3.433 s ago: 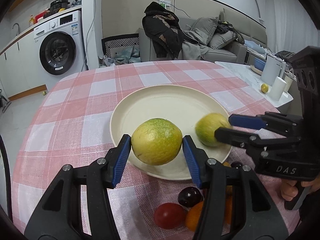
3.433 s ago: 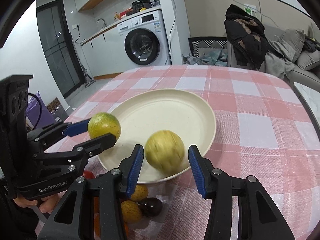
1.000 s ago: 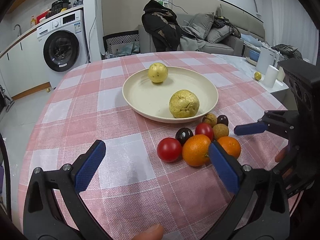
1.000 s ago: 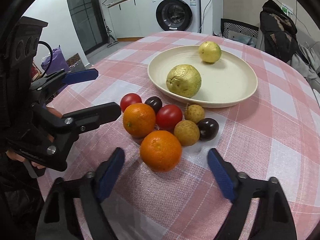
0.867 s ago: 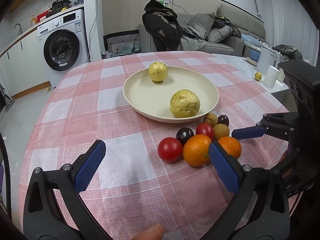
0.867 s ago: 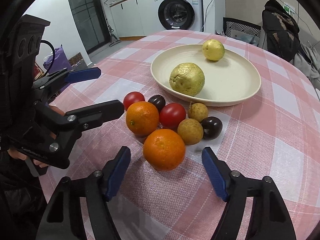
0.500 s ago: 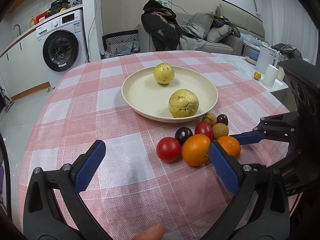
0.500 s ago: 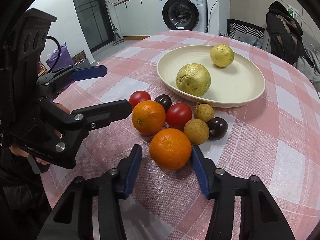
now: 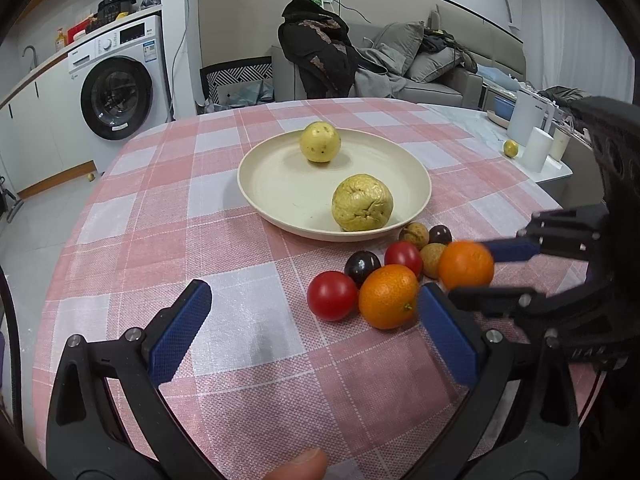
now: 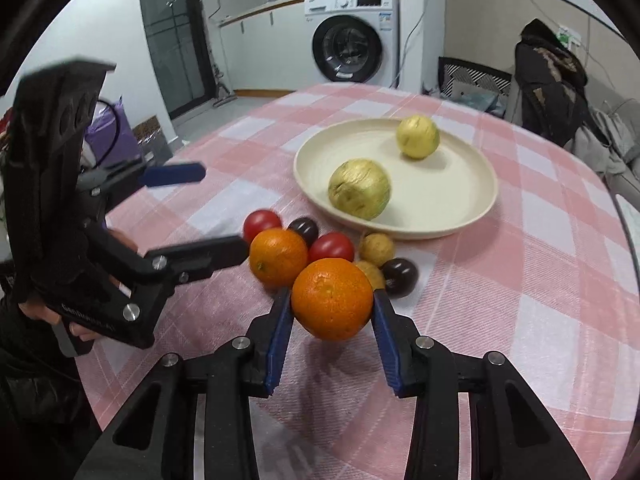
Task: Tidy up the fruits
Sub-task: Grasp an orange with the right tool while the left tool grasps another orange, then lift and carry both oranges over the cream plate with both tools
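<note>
A cream plate (image 9: 280, 184) (image 10: 468, 200) holds a wrinkled yellow-green fruit (image 9: 362, 208) (image 10: 359, 189) and a smaller smooth yellow fruit (image 9: 320, 147) (image 10: 417, 137). My right gripper (image 10: 332, 314) (image 9: 486, 270) is shut on an orange (image 10: 332, 298) (image 9: 466, 265) and holds it just above the cloth. A second orange (image 9: 388, 302) (image 10: 278, 257), two red tomatoes (image 9: 332, 295) (image 10: 262, 221), dark plums (image 9: 362, 266) and small brown fruits (image 9: 414, 234) lie clustered in front of the plate. My left gripper (image 9: 316, 332) (image 10: 188, 212) is open and empty, near the cluster's left side.
The round table has a pink checked cloth (image 9: 168, 208). A washing machine (image 9: 116, 96) stands at the back left, a sofa (image 9: 424, 68) with clothes behind. A side table (image 9: 532, 148) with white containers is at the right.
My right gripper closed on the nearest orange and lifted it slightly off the cloth. My left gripper stayed open and nearly still.
</note>
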The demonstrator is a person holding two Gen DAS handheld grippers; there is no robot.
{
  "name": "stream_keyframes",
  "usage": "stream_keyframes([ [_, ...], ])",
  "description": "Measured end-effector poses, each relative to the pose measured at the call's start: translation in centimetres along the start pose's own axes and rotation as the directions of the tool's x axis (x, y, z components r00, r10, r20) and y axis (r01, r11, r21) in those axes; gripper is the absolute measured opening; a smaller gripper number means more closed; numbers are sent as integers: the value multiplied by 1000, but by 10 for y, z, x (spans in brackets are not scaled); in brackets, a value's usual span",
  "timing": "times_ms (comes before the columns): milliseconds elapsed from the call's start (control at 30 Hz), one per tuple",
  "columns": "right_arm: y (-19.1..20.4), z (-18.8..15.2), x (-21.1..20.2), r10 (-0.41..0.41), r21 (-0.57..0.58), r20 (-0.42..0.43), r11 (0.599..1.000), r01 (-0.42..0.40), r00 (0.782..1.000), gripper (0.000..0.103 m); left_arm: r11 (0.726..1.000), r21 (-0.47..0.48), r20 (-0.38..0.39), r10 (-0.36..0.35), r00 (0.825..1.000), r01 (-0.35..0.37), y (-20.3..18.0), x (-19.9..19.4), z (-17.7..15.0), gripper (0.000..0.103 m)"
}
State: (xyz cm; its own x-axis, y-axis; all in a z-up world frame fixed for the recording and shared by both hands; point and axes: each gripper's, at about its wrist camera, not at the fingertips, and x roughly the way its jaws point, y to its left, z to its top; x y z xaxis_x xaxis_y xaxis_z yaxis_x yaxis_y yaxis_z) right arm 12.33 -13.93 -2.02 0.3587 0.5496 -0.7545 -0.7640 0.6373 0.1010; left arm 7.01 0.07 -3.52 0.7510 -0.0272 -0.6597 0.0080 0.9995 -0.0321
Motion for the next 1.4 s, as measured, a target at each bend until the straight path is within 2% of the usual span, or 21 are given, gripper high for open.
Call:
stream_keyframes([
  [100, -11, 4, -7, -15, 46, 38, 999, 13, 999, 41, 1000, 11, 6, -16, 1000, 16, -3, -2, -1, 102],
  [233, -21, 6, -10, -27, 90, 60, 996, 22, 998, 41, 996, 16, 7, -93, 996, 93, -8, -7, -1, 102],
  [400, -25, 8, -9, -21, 98, 55, 995, 16, 998, 41, 989, 53, -5, -140, 990, 140, -17, -10, -2, 72],
  [500, -24, 8, -7, -15, 93, 56, 996, 10, 998, 41, 982, 71, -29, -174, 984, 175, -24, -8, -4, 59],
  [733, -22, 4, -7, -7, 92, 49, 996, 3, 999, 41, 968, 129, -64, -209, 976, 216, -42, -3, -8, 56],
  [1067, -22, 4, -6, -5, 91, 42, 996, 1, 999, 41, 969, 181, -97, -151, 984, 167, -54, 12, 0, 56],
  [1233, -22, 4, -6, -4, 92, 44, 996, 0, 999, 41, 969, 192, -110, -134, 985, 153, -53, 18, 5, 46],
  [1300, -22, 4, -6, -4, 94, 44, 996, 0, 999, 41, 968, 194, -110, -138, 984, 158, -53, 16, 6, 38],
  [1400, -23, 4, -6, -4, 97, 47, 995, 0, 999, 41, 962, 207, -116, -160, 980, 181, -54, 12, 6, 38],
])
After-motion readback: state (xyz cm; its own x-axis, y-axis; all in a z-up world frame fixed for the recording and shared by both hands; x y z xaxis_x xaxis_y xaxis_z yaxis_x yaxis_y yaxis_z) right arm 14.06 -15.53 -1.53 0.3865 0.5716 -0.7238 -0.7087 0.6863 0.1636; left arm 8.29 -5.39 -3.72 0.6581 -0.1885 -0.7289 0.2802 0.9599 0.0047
